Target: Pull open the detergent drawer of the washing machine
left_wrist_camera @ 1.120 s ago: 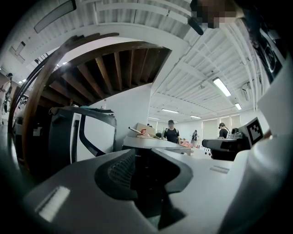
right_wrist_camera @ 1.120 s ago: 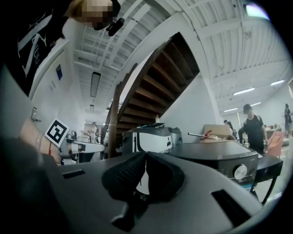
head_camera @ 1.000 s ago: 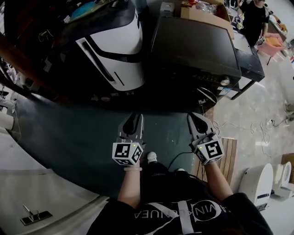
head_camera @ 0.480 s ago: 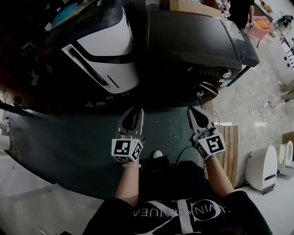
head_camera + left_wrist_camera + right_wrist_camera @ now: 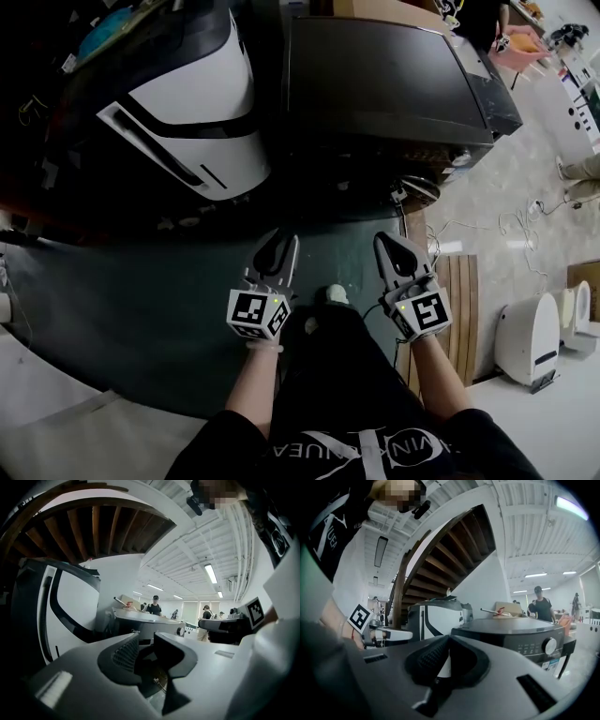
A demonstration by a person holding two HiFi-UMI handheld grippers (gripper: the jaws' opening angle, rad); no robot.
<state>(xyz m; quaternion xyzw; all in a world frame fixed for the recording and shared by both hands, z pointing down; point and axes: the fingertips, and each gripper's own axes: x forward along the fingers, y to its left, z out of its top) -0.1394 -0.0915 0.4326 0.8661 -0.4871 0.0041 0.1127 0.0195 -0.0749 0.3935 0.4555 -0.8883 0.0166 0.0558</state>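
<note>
Shadow lies over the front of the dark grey, flat-topped washing machine (image 5: 384,75), which fills the upper centre and upper right of the head view. A round silver knob (image 5: 458,157) shows on its control strip near the right corner. I cannot pick out the detergent drawer on that dark face in any view, so I cannot say whether it sits flush or stands out.

To the machine's left, in the upper left of the frame, stands a rounded white appliance with black bands (image 5: 187,103).

Both tools are low in the centre of the frame, side by side over a dark green floor mat (image 5: 141,300). They point up the picture toward the machine and are well apart from it.

The left gripper (image 5: 282,240) has its ribbed jaws a narrow gap apart with nothing between them (only floor and the machine's base show through the gap in its own view). The right gripper (image 5: 387,241) has its jaw tips drawn together and holds nothing. Its view shows the knob off to the right.

A white shoe (image 5: 336,293) shows between the two, and a slatted wooden board (image 5: 461,300) lies on the pale floor just right of the right one.
</note>
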